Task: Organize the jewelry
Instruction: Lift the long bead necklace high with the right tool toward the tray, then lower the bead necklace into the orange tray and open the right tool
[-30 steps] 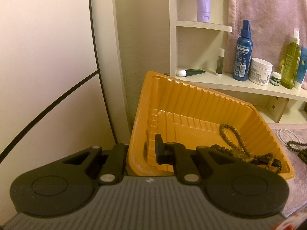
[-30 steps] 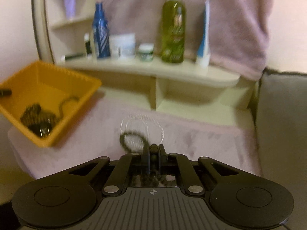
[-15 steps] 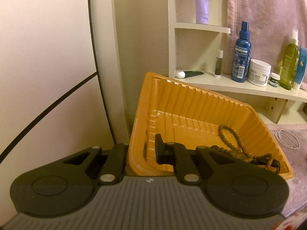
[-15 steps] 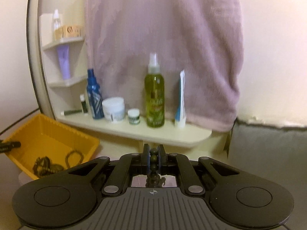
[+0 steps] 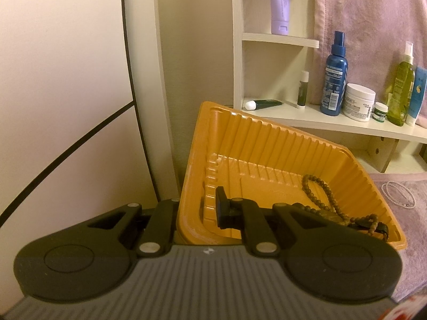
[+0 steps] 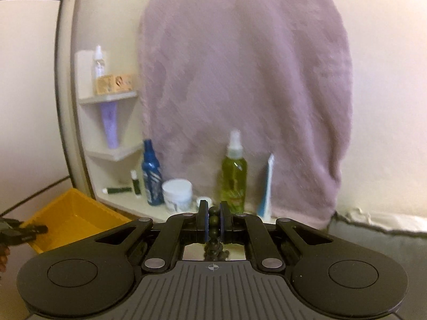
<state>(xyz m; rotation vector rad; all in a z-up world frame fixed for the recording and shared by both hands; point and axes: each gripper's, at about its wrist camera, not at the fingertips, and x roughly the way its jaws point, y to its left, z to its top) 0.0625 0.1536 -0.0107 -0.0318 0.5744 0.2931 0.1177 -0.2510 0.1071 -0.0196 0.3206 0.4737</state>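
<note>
The right gripper (image 6: 213, 220) has its jaws pressed onto a dark bead bracelet (image 6: 214, 225), pinching a few beads at the top of the strand while the rest hangs down behind the fingers, mostly hidden; the left gripper (image 5: 196, 210) has its jaws clamped across the near wall of the yellow tray (image 5: 267, 138), one finger inside and one outside, holding it tilted; a brown bead strand (image 5: 319, 186) and other dark beads already lie in the tray's lower corner, and a thin pale necklace (image 5: 399, 193) rests on the mauve cloth (image 5: 400, 213) that covers the surface beside the tray; the bracelet looks light and limp, a string of hard round beads that will swing and drape rather than hold shape, and the smooth beads could roll out of a loose pinch, so a firm hold across the cord between two beads seems safest; judging from this, the carried bracelet is meant for the tray, which sits low at the left in the right wrist view, well apart from the held beads; the thin necklace will likely need a pinch on a bunched part, since a single strand is fine and slippery.
</note>
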